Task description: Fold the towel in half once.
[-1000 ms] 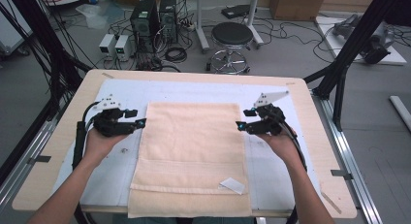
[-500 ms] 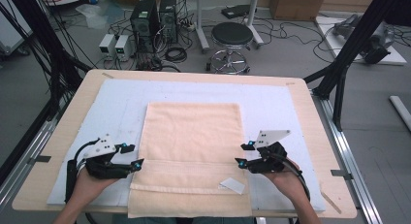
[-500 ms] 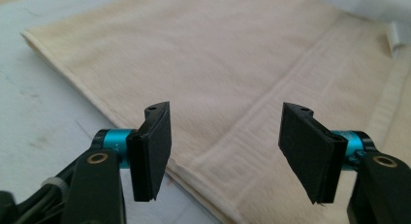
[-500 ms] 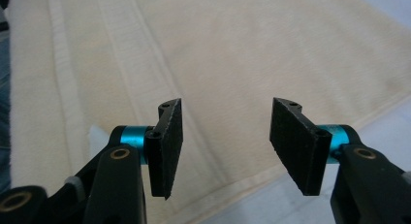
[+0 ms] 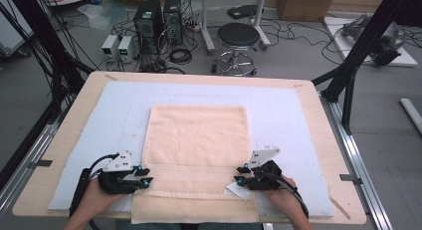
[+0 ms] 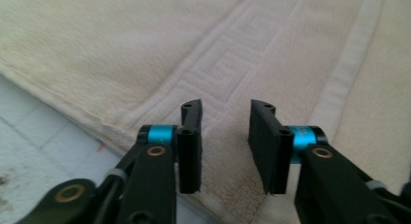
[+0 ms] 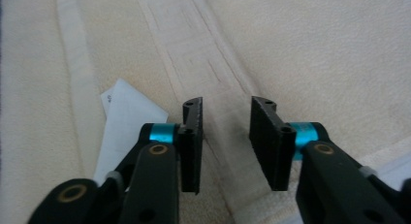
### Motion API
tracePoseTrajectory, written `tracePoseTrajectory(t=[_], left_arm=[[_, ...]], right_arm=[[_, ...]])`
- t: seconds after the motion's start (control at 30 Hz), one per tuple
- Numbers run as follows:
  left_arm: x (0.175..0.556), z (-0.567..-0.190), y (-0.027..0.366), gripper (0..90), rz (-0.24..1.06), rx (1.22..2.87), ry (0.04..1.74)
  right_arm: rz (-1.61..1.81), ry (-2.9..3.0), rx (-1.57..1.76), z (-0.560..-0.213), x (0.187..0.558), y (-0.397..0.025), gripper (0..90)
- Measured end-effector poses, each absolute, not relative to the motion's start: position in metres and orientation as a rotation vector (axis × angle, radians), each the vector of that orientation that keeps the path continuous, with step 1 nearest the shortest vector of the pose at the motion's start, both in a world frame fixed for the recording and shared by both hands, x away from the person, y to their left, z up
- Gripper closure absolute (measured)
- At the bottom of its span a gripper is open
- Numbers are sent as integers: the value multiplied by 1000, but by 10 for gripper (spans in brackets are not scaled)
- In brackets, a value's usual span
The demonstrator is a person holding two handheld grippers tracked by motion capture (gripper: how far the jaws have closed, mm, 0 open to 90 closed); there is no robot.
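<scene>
My left gripper (image 5: 145, 180) and right gripper (image 5: 238, 178): fingers open at towel (image 5: 199, 140) sides, near worktop's front edge | risk: pinching one layer only, uneven fold.

I hold one pair of tongs in each hand, low and close to my body. My left tongs (image 5: 145, 181) sit out in front of my left hand (image 5: 97, 200), and they point toward my right side. My right tongs (image 5: 238, 175) sit in front of my right hand (image 5: 279, 200), and they point toward my left side. So the two tips face each other, well apart. Both pairs have their black jaws standing open, with a gap between them. Both forearms come up from the bottom edge.
</scene>
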State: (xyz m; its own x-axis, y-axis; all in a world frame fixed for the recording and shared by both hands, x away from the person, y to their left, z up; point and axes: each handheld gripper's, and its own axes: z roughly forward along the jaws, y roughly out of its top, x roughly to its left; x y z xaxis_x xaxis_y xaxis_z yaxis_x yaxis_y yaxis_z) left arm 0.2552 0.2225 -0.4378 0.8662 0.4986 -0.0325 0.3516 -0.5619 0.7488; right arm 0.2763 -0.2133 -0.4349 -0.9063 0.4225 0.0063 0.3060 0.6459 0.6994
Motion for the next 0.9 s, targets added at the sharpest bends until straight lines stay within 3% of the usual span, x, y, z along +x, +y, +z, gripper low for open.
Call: tracePoseTrajectory(t=[0.17, 0.3, 0.9], left_arm=[[256, -438, 221, 776, 252, 2215, 612], [255, -437, 220, 844, 258, 2216, 602], [244, -418, 226, 867, 284, 2106, 594]], right_arm=[[1110, 2721, 587, -435, 277, -212, 812], [1112, 2724, 585, -435, 277, -211, 858], [1272, 2660, 583, -414, 276, -220, 867]])
